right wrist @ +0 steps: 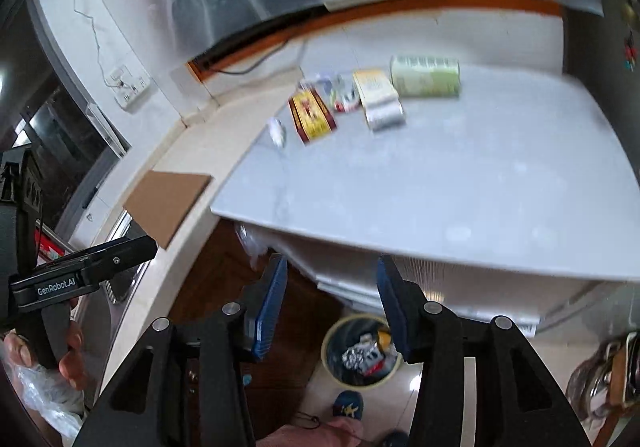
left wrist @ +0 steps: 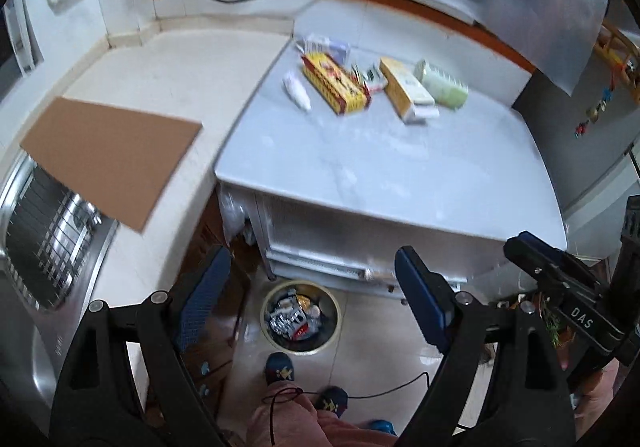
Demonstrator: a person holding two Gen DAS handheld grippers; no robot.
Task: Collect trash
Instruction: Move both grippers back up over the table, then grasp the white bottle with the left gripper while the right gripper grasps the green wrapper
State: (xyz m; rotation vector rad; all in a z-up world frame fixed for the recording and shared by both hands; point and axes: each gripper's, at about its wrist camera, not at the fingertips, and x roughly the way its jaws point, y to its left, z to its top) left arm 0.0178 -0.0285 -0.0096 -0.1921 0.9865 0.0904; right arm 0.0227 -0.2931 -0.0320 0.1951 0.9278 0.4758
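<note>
Trash lies at the far side of a white table (left wrist: 400,175): a red and yellow box (left wrist: 335,83), a cream box (left wrist: 406,91), a pale green pack (left wrist: 442,83), a white tube (left wrist: 297,90) and small wrappers (left wrist: 326,45). The same items show in the right wrist view: red box (right wrist: 313,111), cream box (right wrist: 378,99), green pack (right wrist: 425,76). A round bin (left wrist: 301,318) holding wrappers stands on the floor below the table; it also shows in the right wrist view (right wrist: 362,353). My left gripper (left wrist: 308,295) and right gripper (right wrist: 332,307) are both open, empty, held above the bin.
A cream counter (left wrist: 192,71) adjoins the table on the left, with a brown cardboard sheet (left wrist: 108,155) and a steel sink with a rack (left wrist: 48,239). The person's slippered feet (left wrist: 280,367) stand by the bin. A wall socket (right wrist: 130,87) is on the wall.
</note>
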